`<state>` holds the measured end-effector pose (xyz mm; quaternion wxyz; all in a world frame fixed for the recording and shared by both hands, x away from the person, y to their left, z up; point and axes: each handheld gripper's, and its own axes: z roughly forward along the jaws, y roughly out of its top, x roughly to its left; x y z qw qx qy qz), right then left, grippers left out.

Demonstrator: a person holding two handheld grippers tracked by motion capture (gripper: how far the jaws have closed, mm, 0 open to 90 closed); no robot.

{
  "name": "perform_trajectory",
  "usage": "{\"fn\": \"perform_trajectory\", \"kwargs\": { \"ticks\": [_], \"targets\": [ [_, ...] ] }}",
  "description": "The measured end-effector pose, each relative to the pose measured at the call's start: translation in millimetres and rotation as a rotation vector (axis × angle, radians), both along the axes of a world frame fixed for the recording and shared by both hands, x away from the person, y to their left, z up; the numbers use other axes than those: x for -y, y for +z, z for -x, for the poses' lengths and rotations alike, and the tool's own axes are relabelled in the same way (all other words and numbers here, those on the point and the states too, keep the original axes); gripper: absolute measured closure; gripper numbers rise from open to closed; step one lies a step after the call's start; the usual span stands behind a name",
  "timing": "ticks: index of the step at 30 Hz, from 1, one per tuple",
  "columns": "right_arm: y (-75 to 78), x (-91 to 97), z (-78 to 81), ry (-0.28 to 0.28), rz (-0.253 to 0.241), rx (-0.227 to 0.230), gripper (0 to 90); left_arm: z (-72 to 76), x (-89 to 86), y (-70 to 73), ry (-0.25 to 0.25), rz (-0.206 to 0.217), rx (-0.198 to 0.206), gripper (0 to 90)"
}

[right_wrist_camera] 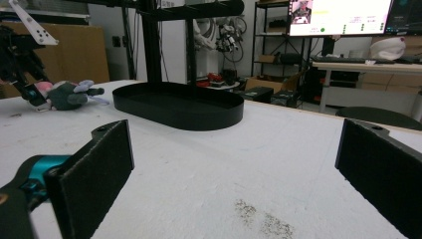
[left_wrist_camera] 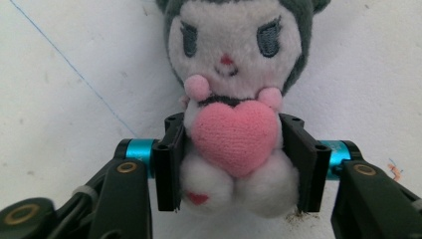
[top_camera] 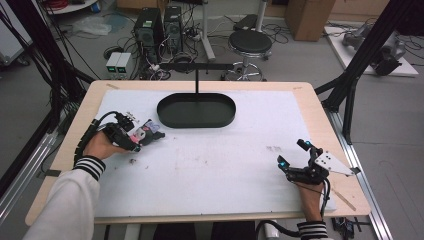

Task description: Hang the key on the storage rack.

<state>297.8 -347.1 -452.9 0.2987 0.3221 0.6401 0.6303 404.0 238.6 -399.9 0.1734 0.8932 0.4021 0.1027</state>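
A small plush toy point(left_wrist_camera: 234, 64) with a white face, grey hood and pink heart lies on the white table cover point(top_camera: 210, 165) at the left. My left gripper point(left_wrist_camera: 236, 164) is shut on its body, both pads pressing into its sides below the heart. In the high view the plush toy point(top_camera: 146, 131) sticks out of the left gripper point(top_camera: 140, 139), head toward the tray. My right gripper point(top_camera: 292, 152) rests at the table's right side, open with nothing between its jaws. The right gripper view shows the right gripper point(right_wrist_camera: 234, 164) wide apart over bare cover, and the plush toy point(right_wrist_camera: 69, 94) far off.
A black oval tray point(top_camera: 196, 125) stands at the back middle of the table, with a black T-shaped stand point(top_camera: 197, 75) rising behind it. The tray point(right_wrist_camera: 179, 117) lies between the two grippers. A stool and computer towers stand on the floor beyond the table.
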Motion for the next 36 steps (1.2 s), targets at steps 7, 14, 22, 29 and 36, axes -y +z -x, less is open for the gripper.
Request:
{"fn": "perform_trajectory", "kwargs": {
  "ticks": [7,14,22,29,36],
  "targets": [
    [0.0,0.2,-0.1,0.003,0.004,0.002,0.8,1.9,1.0,1.9,0.014,-0.005,0.006,55.4],
    [0.0,0.1,-0.1,0.002,0.003,0.003,0.8,2.5,-0.6,4.2,0.033,-0.005,0.020,56.8],
    [0.0,0.2,-0.1,0.002,0.004,0.002,0.8,5.0,-5.9,12.2,0.036,0.034,0.070,56.7],
    [0.0,0.1,-0.1,0.001,0.005,0.002,0.8,7.7,-11.2,22.6,0.047,0.112,0.128,56.7],
    [0.1,0.0,-0.1,0.000,0.005,0.002,0.8,10.2,-15.8,33.8,0.079,0.203,0.198,56.7]
  ]
}}
